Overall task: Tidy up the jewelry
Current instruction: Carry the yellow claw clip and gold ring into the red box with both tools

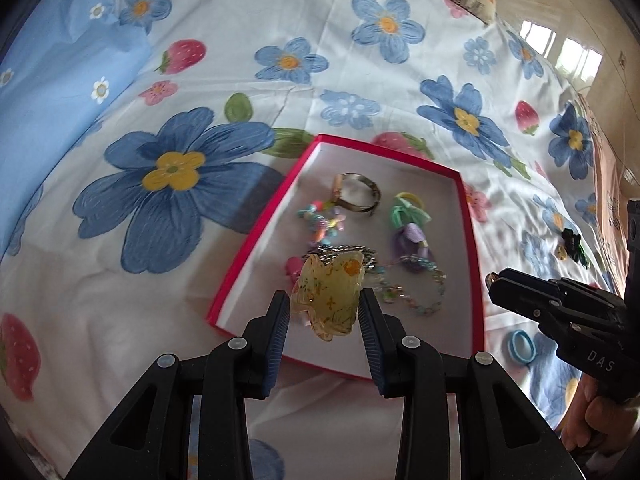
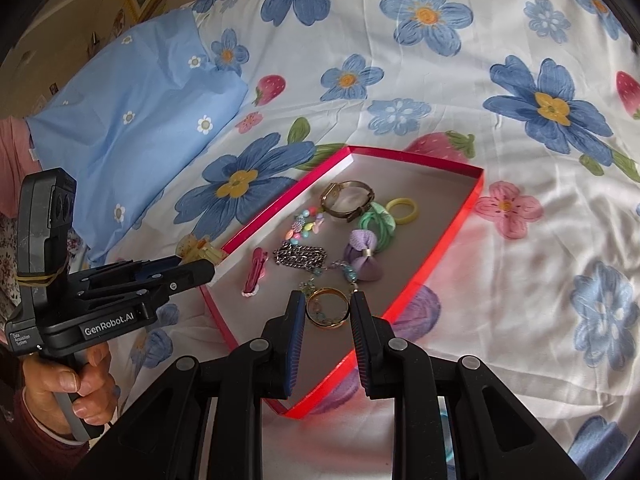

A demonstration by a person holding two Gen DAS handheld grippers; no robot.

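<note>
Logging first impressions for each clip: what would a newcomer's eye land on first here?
Probably the red box with its pale lining, set on the big blue-flowered bedsheet and holding a watch, hair ties and chains. Next, the left gripper holding a translucent yellow hair claw above the box's near edge, and the right gripper gripping a gold ring pendant over the box.

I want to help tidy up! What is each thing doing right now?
Left gripper: shut on the yellow hair clip, held above the box.
Right gripper: shut on the gold ring, over the box.
Red box: open, no lid on.
Watch: lying in the box.
Chain: piled in the box.
Blue ring: on the bedsheet, outside the box.
</note>
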